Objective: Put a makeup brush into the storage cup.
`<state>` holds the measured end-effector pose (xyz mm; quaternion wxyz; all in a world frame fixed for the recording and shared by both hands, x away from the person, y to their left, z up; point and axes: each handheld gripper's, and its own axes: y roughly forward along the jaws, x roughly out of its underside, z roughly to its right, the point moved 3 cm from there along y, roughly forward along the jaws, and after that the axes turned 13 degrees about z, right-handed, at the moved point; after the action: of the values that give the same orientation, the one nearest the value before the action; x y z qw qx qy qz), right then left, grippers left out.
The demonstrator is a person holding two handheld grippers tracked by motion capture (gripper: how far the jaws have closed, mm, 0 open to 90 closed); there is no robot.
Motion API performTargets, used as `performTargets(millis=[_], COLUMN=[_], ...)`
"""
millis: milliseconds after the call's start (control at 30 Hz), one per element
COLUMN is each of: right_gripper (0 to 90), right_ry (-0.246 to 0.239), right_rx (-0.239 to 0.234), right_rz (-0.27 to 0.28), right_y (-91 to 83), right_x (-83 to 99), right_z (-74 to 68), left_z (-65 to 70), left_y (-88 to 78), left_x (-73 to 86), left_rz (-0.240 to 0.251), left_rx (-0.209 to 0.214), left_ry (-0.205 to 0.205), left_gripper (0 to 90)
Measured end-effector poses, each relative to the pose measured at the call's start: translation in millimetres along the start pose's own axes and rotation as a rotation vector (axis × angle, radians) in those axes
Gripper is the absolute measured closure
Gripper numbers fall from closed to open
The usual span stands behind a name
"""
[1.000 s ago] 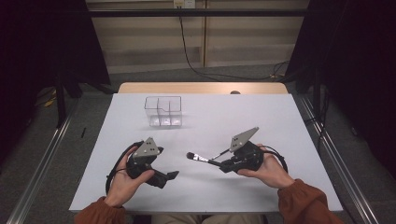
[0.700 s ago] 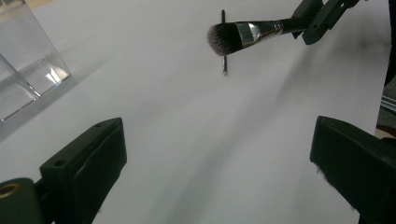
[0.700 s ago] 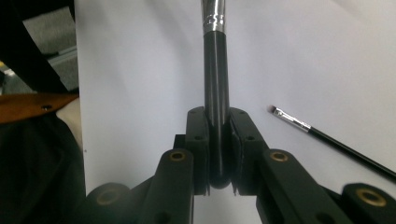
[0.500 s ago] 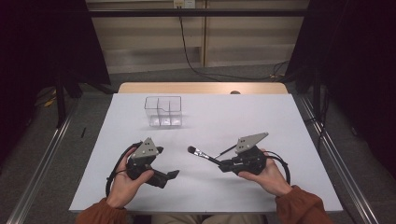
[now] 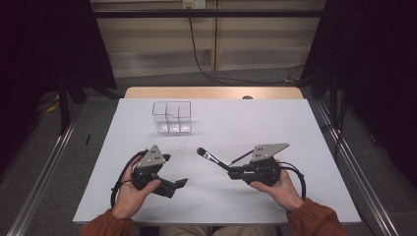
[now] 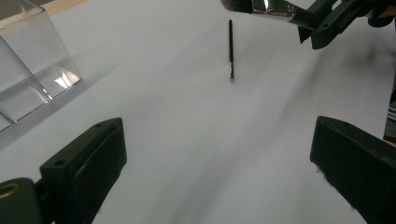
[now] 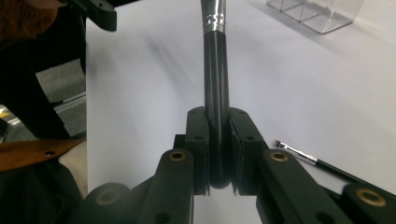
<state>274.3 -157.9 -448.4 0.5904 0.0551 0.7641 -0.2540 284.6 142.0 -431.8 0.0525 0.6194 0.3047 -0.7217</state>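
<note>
My right gripper (image 5: 232, 171) (image 7: 216, 135) is shut on the black handle of a makeup brush (image 5: 212, 158) (image 7: 215, 79). The brush has a silver ferrule, and its dark head points up-left, raised off the white table (image 5: 295, 128). A thin black brush (image 5: 243, 157) (image 6: 230, 46) (image 7: 317, 163) lies flat on the table just behind the right gripper. My left gripper (image 5: 176, 170) (image 6: 219, 163) rests low at the front left, its jaws wide apart with nothing between them. In the left gripper view the held brush (image 6: 268, 7) and the right gripper show at the top right.
A clear plastic organiser box (image 5: 172, 117) (image 6: 28, 70) (image 7: 317, 14) with several compartments stands at the back left of the table. Both forearms in orange sleeves (image 5: 314, 221) come in over the front edge. Dark curtains and metal rails flank the table.
The right gripper has shifted slightly right, and the brush head has swung a little farther away and up. The left gripper has stayed put.
</note>
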Motion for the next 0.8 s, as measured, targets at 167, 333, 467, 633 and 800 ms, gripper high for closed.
performTargets(millis=[167, 333, 467, 633, 800], right_gripper=[79.7, 79.6, 79.6, 79.6, 79.6], right_ry=[0.006, 0.005, 0.008, 0.001, -0.012], right_rx=[-0.002, 0.002, 0.007, 0.003, -0.004], right_rz=[0.062, 0.109, 0.141, 0.166, 0.184], right_y=[-1.3, -0.4, -1.3, -1.7, -1.0], right_x=[-0.8, -0.1, -1.1, -2.2, -3.3], right_z=[0.3, -1.3, -1.0, -2.5, -5.0], left_z=[1.0, 3.2, 4.7, 6.6, 9.3], left_y=[1.6, 4.4, 5.5, 7.8, 11.8], left_x=[1.1, 1.9, 0.9, -3.3, -8.1], left_rz=[0.013, 0.023, 0.051, 0.108, 0.156], left_rx=[0.001, -0.008, -0.009, -0.009, 0.008], left_ry=[-0.007, -0.004, -0.018, -0.034, -0.045], left_gripper=[3.9, 3.9, 3.9, 3.5, 3.5])
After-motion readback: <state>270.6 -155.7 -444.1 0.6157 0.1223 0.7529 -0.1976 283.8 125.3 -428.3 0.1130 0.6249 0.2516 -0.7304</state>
